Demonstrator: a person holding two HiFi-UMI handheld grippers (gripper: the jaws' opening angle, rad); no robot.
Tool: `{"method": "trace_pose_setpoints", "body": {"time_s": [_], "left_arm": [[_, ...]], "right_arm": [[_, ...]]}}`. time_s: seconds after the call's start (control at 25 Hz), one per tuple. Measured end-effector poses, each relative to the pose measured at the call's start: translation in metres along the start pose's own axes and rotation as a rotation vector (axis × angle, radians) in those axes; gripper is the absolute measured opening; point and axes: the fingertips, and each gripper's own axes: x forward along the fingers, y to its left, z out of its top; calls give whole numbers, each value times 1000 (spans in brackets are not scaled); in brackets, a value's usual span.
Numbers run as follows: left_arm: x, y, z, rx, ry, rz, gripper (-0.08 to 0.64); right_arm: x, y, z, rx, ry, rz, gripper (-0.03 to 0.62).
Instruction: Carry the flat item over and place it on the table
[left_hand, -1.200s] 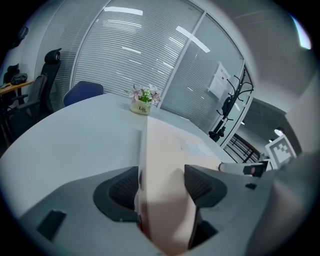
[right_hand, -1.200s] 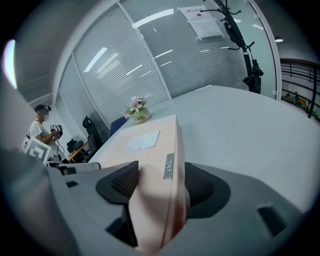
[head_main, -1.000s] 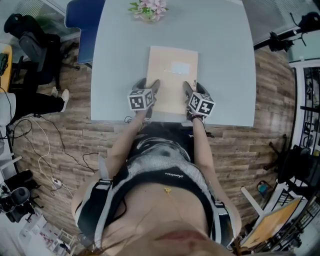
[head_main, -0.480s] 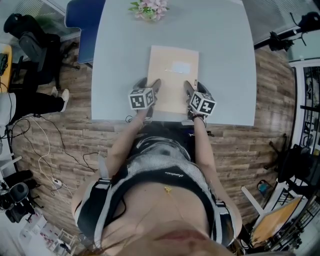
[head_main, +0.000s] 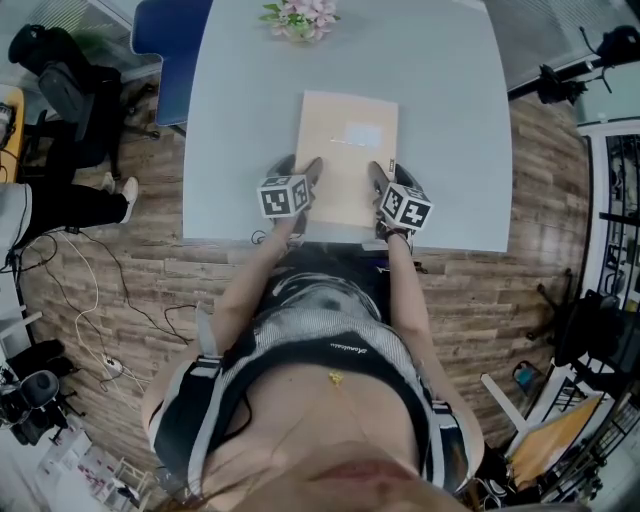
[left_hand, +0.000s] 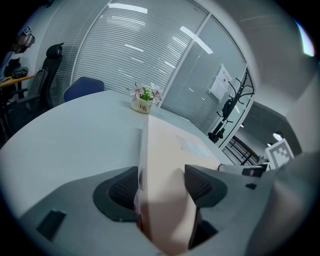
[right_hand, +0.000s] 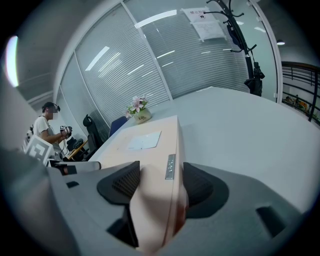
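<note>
Here | flat box (head_main: 347, 150) on table (head_main: 450, 120) | gripped by left tongs (head_main: 304, 180), right tongs (head_main: 380, 182)

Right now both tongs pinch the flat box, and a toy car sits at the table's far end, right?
No toy car: the head view shows a pot of flowers at the table's far end. Left tongs and right tongs do pinch the flat box.
</note>
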Motion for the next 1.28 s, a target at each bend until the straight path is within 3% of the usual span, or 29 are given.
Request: {"method": "trace_pose_setpoints", "body": {"time_s": [1.28], "left_arm": [[1,0,0,-12,3,-11,282]], "right_arm": [[1,0,1,4,0,3,276]]}}
